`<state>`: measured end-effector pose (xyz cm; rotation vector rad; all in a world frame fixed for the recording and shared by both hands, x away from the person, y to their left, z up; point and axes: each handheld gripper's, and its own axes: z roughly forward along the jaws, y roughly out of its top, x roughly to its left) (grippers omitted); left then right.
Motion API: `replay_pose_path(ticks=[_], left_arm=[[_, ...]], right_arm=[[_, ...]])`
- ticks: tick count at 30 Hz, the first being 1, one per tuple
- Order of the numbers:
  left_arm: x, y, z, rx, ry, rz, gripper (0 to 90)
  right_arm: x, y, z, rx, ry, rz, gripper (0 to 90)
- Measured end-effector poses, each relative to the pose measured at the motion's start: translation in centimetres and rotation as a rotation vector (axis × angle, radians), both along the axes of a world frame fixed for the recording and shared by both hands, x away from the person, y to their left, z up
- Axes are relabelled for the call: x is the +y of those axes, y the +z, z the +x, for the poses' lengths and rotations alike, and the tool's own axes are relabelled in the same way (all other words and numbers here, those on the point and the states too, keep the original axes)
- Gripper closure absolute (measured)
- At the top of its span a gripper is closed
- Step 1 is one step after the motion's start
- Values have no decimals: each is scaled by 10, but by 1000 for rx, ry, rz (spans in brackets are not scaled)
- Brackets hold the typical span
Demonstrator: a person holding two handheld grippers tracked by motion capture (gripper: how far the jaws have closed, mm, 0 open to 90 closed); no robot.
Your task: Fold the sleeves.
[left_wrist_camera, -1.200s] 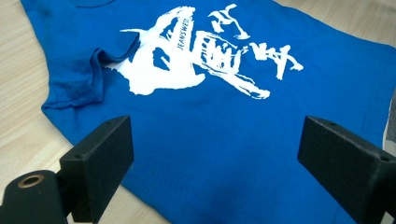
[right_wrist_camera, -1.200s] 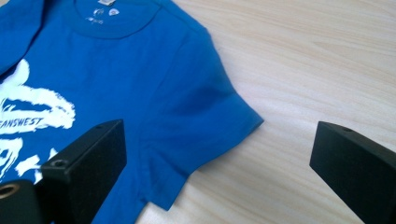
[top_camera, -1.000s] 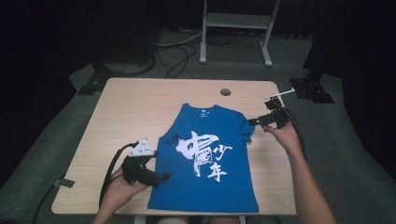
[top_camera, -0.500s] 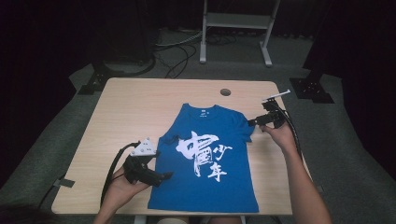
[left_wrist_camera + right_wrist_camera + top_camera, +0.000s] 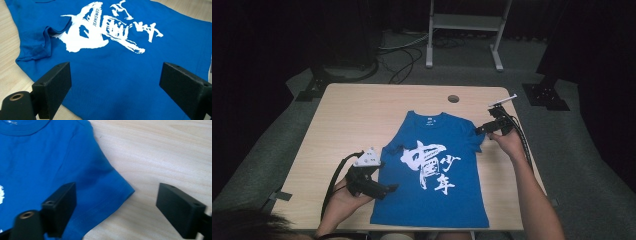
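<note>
- While you hold a gripper in each hand, the blue T-shirt (image 5: 437,170) lies flat, print side up, on the wooden table (image 5: 362,115), a little right of the middle, collar pointing away from you and hem toward your edge.
- Your left gripper (image 5: 389,189) sits low at the shirt's left side near the hem, its tips over the edge of the cloth.
- In the left gripper view its jaws stand wide apart and released, with blue cloth and the white print (image 5: 107,30) between and beyond them; nothing is pinched.
- That same view shows the left sleeve (image 5: 37,47) bunched and folded in on itself, against the bare wood.
- Your right gripper (image 5: 479,131) is at the shirt's right sleeve (image 5: 472,140), on the far right part of the table.
- In the right gripper view the sleeve's hem (image 5: 117,195) lies flat between the two jaws, one jaw over the cloth, the other over bare wood.
- Those jaws have just been closing, yet they are still well apart and the pads are not pressing on the sleeve, so the grip is not made.
- A small round hole (image 5: 453,98) sits in the table just beyond the collar (image 5: 428,118).
- Cables (image 5: 334,180) trail from both grippers back along your forearms.
- Beyond the table you have a dark floor with loose cords and the feet of a metal stand (image 5: 462,30).
</note>
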<state>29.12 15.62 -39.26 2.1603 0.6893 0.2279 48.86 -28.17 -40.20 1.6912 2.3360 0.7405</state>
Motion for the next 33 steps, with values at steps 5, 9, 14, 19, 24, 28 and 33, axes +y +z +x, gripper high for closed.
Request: replay_pose_path(ticks=[5,9,14,19,24,28,33], left_arm=[[2,-1,0,2,5,-1,100],[1,-1,0,3,2,2,100],[2,0,0,-2,4,0,100],[1,0,-1,-4,3,0,100],[1,1,-1,-7,2,-2,100],[2,1,-2,-7,4,-5,100],[3,2,-2,-8,7,-9,100]], right_arm=[[-2,-6,2,21,-18,-9,256],[1,-8,3,6,-7,-19,363],[5,-10,4,-12,0,-55,477],[8,-12,3,-22,6,-72,563],[17,-11,1,-47,43,-119,692],[22,-12,-2,-53,64,-112,833],[24,-11,-5,-83,57,-113,857]])
